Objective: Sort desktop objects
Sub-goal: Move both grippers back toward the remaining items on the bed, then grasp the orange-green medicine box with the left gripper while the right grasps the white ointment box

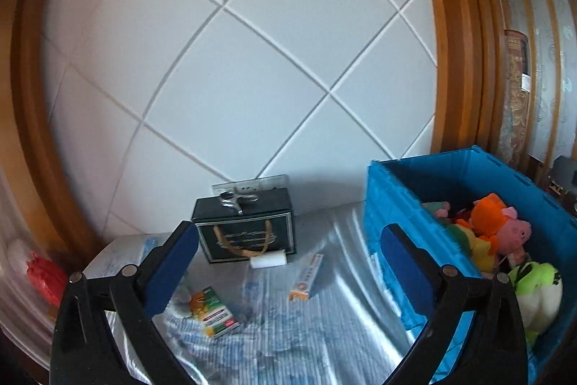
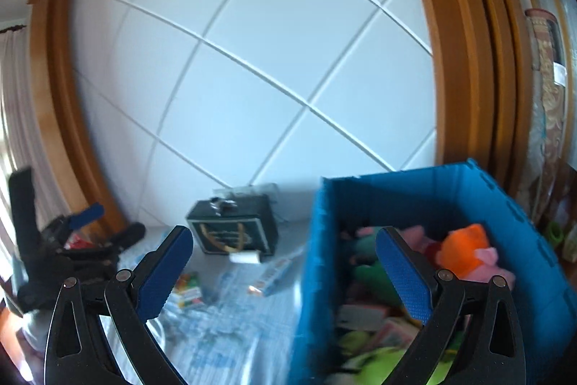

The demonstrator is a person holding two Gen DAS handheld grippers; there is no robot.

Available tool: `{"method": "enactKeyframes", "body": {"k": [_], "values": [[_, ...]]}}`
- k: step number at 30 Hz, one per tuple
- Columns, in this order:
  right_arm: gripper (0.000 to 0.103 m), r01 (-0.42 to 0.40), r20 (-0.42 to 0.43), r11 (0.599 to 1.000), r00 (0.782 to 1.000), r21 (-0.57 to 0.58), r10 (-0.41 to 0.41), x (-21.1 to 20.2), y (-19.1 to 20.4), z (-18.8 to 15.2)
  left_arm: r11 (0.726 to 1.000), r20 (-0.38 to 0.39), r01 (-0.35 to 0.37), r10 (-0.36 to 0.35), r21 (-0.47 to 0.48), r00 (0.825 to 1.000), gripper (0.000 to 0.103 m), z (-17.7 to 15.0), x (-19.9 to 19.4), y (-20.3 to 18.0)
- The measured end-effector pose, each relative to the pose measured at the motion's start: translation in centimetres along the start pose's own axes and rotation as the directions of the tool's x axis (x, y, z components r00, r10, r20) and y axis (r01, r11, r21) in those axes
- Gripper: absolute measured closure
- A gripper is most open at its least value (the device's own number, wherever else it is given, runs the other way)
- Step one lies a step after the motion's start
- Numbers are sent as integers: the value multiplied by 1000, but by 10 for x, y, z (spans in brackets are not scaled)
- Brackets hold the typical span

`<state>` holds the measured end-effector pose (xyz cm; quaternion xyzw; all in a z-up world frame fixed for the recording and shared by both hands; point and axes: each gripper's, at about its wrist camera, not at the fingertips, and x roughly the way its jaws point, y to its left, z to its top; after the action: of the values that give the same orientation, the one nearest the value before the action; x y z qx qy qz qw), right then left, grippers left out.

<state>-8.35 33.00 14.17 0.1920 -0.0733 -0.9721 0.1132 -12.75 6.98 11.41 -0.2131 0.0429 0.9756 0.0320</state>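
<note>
Blue crate (image 1: pixel 389 204) of plush toys, both tongs wide open, empty, left tongs (image 2: pixel 86 222) visible only from right wrist

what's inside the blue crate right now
Soft toys fill the blue crate: an orange plush, a pink pig, a green and white plush. Whatever lies beneath them is covered.

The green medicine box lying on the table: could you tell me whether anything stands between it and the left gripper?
Nothing visible does. The green medicine box lies in the open on the table cover, just ahead of the left gripper, whose fingers are open and empty.
</note>
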Motion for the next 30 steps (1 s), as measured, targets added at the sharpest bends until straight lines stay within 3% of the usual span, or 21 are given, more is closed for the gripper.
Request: {"method": "enactKeyframes", "body": {"k": [5, 8, 12, 16, 21, 26, 30], "values": [[0, -19, 46, 1000, 999, 22, 18, 19, 71, -27, 994, -92, -102, 98, -38, 991, 0, -42, 16, 83], [0, -56, -38, 998, 998, 27, 57, 59, 110, -51, 986, -170, -148, 134, -74, 976, 0, -72, 34, 130], [0, -83, -139, 994, 986, 67, 92, 111, 140, -86, 970, -296, -211, 167, -123, 941, 0, -117, 64, 184], [0, -10, -237, 999, 971, 42, 20, 166, 140, -113, 953, -405, -251, 164, -171, 899, 0, -155, 101, 215], [0, 73, -385, 997, 921, 30, -56, 243, 113, -150, 944, -510, -229, 79, -238, 856, 0, -189, 165, 217], [0, 126, -520, 992, 846, -15, -116, 313, 87, -192, 930, -616, -233, 10, -284, 788, 0, -218, 245, 204], [0, 182, -600, 983, 788, 13, -138, 368, 61, -224, 919, -669, -242, -30, -311, 743, 0, -233, 309, 195]]}}
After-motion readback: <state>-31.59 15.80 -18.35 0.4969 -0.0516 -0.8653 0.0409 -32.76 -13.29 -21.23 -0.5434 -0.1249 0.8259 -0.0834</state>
